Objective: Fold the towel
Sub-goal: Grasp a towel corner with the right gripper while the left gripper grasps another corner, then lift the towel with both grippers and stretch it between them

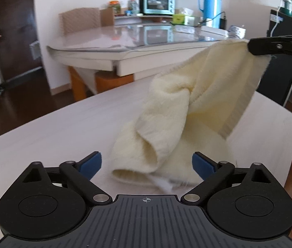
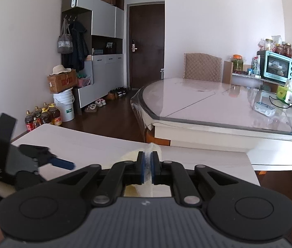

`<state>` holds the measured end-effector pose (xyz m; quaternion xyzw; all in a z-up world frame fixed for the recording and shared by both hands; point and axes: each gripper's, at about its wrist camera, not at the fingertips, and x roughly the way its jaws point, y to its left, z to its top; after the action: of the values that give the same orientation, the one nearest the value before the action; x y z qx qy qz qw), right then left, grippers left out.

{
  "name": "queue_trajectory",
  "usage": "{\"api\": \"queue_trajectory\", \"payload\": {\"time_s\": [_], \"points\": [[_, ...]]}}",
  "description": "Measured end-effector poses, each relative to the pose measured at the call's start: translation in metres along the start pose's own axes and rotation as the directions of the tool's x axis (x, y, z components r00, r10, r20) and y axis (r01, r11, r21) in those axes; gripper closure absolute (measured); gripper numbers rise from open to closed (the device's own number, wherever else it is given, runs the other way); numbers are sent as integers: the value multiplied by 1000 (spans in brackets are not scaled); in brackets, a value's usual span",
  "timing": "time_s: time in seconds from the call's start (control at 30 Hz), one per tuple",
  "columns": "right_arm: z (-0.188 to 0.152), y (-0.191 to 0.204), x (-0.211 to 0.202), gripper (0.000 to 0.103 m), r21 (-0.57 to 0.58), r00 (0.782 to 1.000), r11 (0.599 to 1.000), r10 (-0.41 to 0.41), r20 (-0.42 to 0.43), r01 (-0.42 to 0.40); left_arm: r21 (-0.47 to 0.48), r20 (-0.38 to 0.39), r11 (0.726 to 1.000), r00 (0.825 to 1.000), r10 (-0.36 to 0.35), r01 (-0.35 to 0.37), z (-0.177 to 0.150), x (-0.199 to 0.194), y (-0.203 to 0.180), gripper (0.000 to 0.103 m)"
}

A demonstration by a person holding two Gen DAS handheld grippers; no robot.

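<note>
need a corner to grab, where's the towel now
Left wrist view: the towel lies bunched on the white table, one corner lifted at upper right by the right gripper.

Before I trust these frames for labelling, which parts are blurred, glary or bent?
Left wrist view: the towel is soft with blur near the open left claw, and the glass table reflects the oven. Right wrist view: walls bow at the edges, the right claw is sharp, and the left claw looks smeared.

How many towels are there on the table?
1. One cream towel, bunched up on the white table. The right gripper is lifting one corner; the left gripper is open in front of it. Nothing shows a second towel underneath.
</note>
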<state>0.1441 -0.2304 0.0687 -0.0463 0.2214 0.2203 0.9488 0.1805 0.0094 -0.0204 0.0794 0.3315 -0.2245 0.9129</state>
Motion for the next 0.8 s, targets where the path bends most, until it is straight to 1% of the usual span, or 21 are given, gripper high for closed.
{"api": "queue_trajectory", "payload": {"time_s": [0.03,0.07,0.1,0.17,0.23,0.3,0.33,0.37,0.43,0.47,0.5,0.53,0.57,0.6,0.63,0.8], "points": [[0,-1,-2,96,4,1000,1000,-1,0,1,6,-1,1000,1000,-15,15,3,4,-1,27],[-1,-3,-3,96,10,1000,1000,-1,1,1,8,-21,999,999,-41,41,12,25,-5,31],[-1,-4,-4,96,14,1000,1000,-1,0,1,6,-30,998,998,-61,61,16,31,-4,31],[-3,-8,-6,98,23,1000,1000,-8,-2,8,-20,-53,992,991,-125,124,22,41,1,31],[-5,-10,-6,98,28,1000,1000,-12,-8,12,-31,-70,988,985,-155,153,28,52,3,31],[-9,-13,-2,98,35,1000,999,-19,-24,20,-36,-86,983,979,-183,181,32,61,7,38],[-11,-15,1,98,39,999,999,-19,-35,20,-52,-94,978,974,-205,201,34,65,9,44],[-13,-17,3,98,41,999,999,-17,-50,19,-67,-95,974,971,-220,215,35,67,11,53],[-20,-19,8,96,52,997,999,-8,-82,12,-60,-91,974,971,-222,218,33,62,11,67],[-23,-20,8,90,65,996,998,-2,-88,8,-57,-89,974,971,-223,219,31,59,11,72],[-26,-22,8,87,82,996,997,7,-92,1,-53,-87,974,971,-224,220,30,57,11,75],[-31,-24,9,79,105,994,994,22,-104,-11,-49,-85,974,971,-225,221,29,55,11,78],[-38,-26,13,68,122,992,992,26,-124,-11,-46,-83,974,971,-226,223,27,52,11,83],[-46,-28,16,64,135,989,991,19,-145,0,-42,-81,974,971,-227,224,26,50,11,84],[-54,-30,19,62,147,986,989,12,-166,12,-38,-79,974,971,-228,225,25,47,11,86],[-79,-40,29,62,194,977,980,3,-211,38,-20,-69,973,970,-232,231,18,35,11,86]]}}
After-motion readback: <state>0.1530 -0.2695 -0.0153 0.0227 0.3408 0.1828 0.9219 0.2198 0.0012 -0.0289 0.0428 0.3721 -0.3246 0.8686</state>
